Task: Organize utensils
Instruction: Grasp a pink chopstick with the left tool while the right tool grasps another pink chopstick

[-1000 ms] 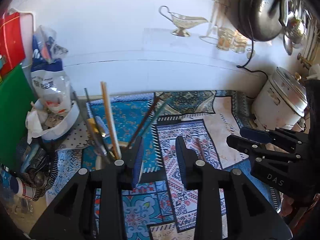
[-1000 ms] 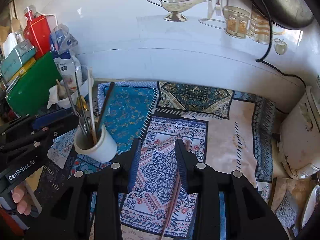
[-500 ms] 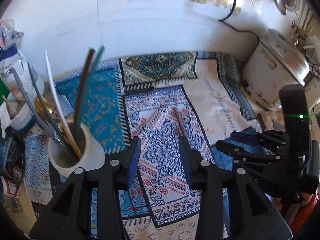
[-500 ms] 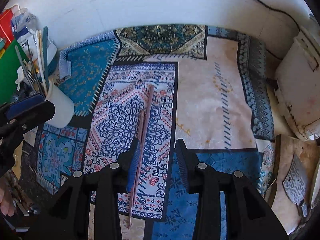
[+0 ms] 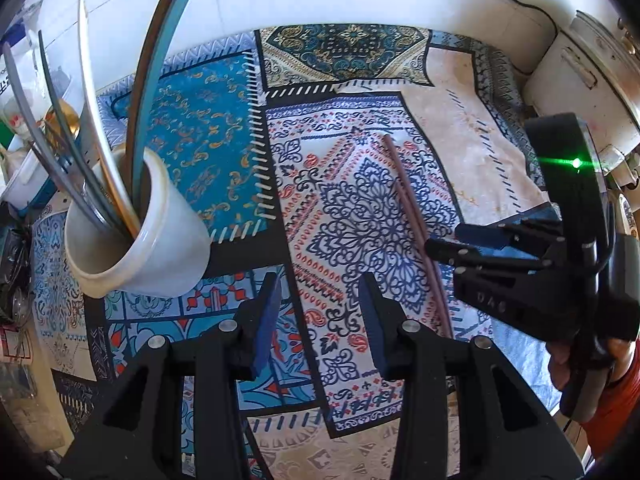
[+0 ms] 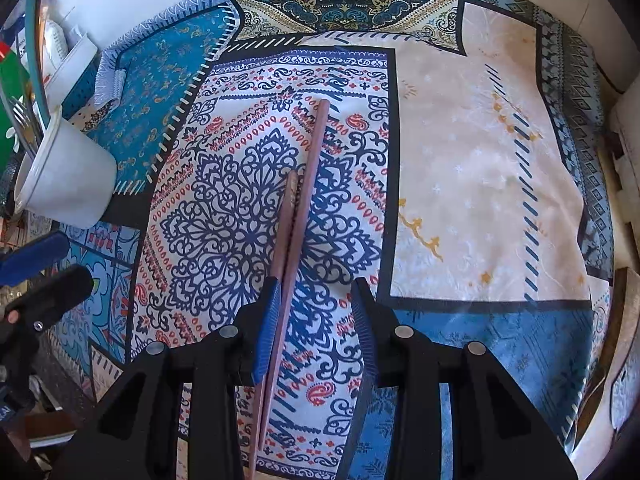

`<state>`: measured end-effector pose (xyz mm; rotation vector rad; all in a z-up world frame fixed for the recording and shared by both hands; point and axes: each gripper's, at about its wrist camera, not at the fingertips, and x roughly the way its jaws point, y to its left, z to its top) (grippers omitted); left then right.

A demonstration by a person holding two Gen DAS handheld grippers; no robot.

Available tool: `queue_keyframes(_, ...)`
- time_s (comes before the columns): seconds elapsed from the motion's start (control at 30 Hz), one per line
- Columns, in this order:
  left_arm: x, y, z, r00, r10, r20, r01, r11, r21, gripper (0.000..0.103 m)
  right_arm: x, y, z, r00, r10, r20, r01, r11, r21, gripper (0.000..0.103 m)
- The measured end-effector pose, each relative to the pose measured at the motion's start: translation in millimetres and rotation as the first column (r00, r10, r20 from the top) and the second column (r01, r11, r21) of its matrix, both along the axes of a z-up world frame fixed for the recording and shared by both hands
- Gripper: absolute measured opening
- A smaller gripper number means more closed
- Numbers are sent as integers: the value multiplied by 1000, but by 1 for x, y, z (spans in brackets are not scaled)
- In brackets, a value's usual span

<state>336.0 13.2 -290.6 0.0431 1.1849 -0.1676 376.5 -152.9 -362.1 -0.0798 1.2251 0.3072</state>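
A pair of reddish-brown chopsticks (image 6: 298, 216) lies on the patterned cloth (image 6: 472, 168); it also shows in the left wrist view (image 5: 412, 208). My right gripper (image 6: 316, 320) is open, low over the chopsticks, which run between its jaws close to the left one. It appears in the left wrist view (image 5: 448, 240) at the right. A white ceramic cup (image 5: 160, 240) holds several utensils, and shows in the right wrist view (image 6: 68, 184) too. My left gripper (image 5: 318, 312) is open and empty, to the right of the cup.
A white rice cooker (image 5: 580, 80) stands at the far right against the white wall. Bags and a container (image 5: 24, 160) crowd the left edge behind the cup. A green board (image 6: 10, 112) leans at the left.
Both grippers have dropped lower and closer to the cloth. The right gripper has come down around the chopsticks. The cup now sits nearer the left gripper.
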Motion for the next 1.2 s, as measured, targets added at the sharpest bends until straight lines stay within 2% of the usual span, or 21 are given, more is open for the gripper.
queue_keyframes(0.23,3,7,-4,999,34,-8,-34,999,-10,39,20,5,0,1000,14,20,-15,1000,15,33)
queue_keyframes(0.43,3,4,-7,1000,26,-16,-26,1000,-2,39,30,21,-2,994,38,98,-30,996,-80,32)
queue_keyframes(0.5,3,3,-8,1000,25,-18,-25,1000,-1,39,32,26,-3,995,44,95,-35,995,-94,31)
queue_keyframes(0.63,3,2,-7,1000,22,-13,-22,1000,0,39,35,10,-1,1000,23,11,-23,999,25,31)
queue_keyframes(0.8,5,3,-12,999,32,-25,-32,999,-6,39,38,-14,0,1000,-15,12,15,1000,26,31)
queue_keyframes(0.9,4,4,-15,999,38,-33,-38,999,-7,39,40,-8,-1,1000,5,19,-5,1000,6,32)
queue_keyframes(1.03,4,4,-17,998,38,-40,-38,999,-8,39,42,23,-2,996,40,76,-33,995,-92,33)
queue_keyframes(1.13,4,3,-19,999,33,-42,-33,999,-8,39,42,31,-3,995,47,89,-37,993,-114,31)
queue_keyframes(1.17,5,2,-20,998,30,-46,-31,999,-13,39,43,31,-2,995,49,90,-38,993,-115,25)
queue_keyframes(1.2,5,1,-22,998,28,-52,-30,999,-21,39,42,30,-2,994,60,97,-48,992,-121,14)
